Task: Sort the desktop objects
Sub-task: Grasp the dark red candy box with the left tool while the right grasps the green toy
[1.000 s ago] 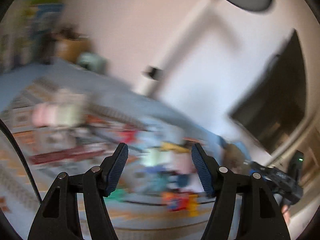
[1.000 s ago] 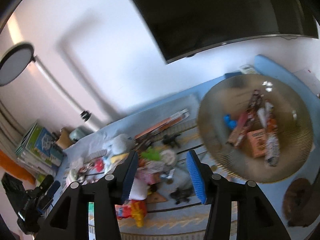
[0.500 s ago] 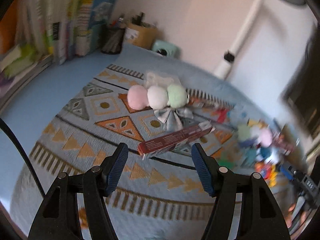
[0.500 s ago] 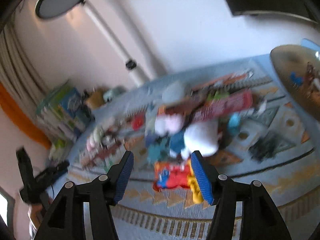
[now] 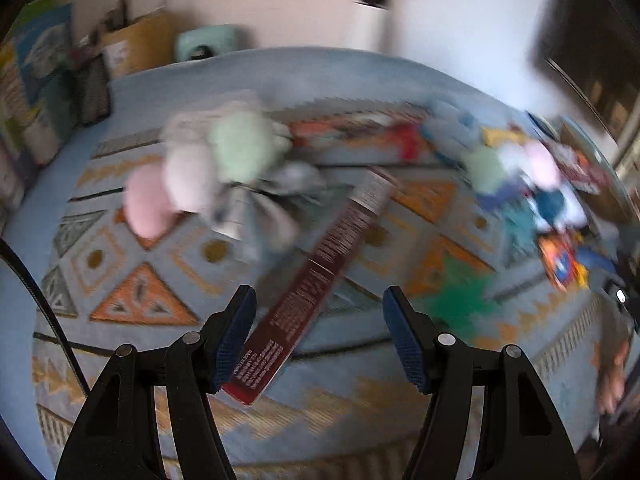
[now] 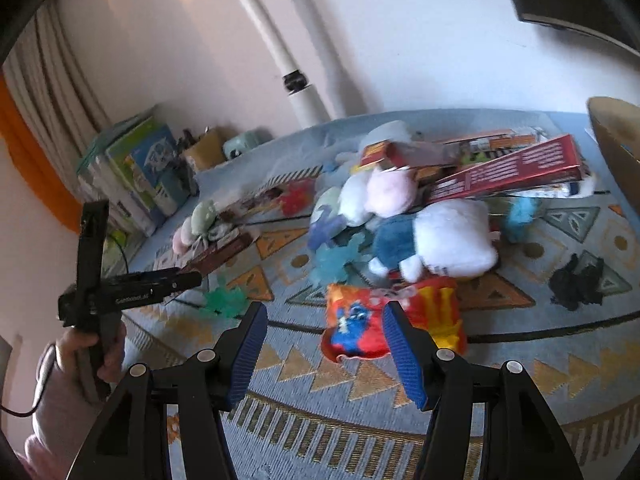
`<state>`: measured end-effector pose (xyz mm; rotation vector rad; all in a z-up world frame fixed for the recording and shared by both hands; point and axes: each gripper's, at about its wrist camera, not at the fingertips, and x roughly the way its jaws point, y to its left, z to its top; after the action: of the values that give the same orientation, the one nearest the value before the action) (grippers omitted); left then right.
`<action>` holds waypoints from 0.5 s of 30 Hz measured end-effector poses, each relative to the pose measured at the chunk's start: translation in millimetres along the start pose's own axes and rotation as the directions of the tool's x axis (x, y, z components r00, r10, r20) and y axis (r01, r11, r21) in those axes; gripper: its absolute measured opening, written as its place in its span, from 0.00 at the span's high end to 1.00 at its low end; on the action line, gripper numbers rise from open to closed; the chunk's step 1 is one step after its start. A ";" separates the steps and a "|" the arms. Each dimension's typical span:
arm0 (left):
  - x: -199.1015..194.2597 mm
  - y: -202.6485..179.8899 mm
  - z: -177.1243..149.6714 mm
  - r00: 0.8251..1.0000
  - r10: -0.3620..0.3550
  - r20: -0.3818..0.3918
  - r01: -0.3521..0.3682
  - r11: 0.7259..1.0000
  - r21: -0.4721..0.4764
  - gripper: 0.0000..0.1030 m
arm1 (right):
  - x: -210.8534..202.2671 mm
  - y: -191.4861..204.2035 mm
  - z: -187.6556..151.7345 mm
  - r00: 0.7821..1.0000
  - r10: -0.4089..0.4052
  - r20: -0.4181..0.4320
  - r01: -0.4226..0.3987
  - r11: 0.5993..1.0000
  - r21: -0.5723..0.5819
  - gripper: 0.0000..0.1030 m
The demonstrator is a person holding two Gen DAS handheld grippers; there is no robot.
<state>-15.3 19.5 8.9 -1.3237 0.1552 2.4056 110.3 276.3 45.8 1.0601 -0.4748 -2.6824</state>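
While the left gripper (image 5: pixel 319 334) hangs with its jaws wide and nothing clasped, the near end of a long dark-red box (image 5: pixel 316 284) lies between them on the patterned mat (image 5: pixel 400 432), close by the left pad. The right gripper (image 6: pixel 323 354) is spread too, empty, above a red and yellow packet (image 6: pixel 368 324). Behind that, soft toys (image 6: pixel 448 240) and boxes are heaped mid-desk, and a three-ball plush (image 5: pixel 192 172) sits toward the left edge.

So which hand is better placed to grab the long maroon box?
Left. Its open tongs already straddle the near end of the maroon box; the right tongs hang by the red packet.
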 end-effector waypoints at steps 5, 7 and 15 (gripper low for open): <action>7.9 -25.0 3.0 0.997 0.077 -0.014 -0.076 0.993 0.089 0.38 | 3.2 5.2 -1.2 1.000 0.022 -0.018 -0.023 0.999 -0.024 0.43; 12.1 -24.9 8.8 0.997 0.073 -0.001 -0.073 0.994 0.083 0.37 | 3.1 6.6 -1.2 1.000 0.025 -0.017 -0.026 0.999 -0.030 0.43; 8.5 -20.7 6.5 0.997 0.057 0.054 -0.059 0.997 0.040 0.86 | 1.5 2.8 0.2 0.999 0.036 -0.012 -0.036 0.999 -0.008 0.43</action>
<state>-16.6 42.7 7.3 -1.2526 0.2314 2.4692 109.3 273.2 46.0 1.0543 -0.4759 -2.6427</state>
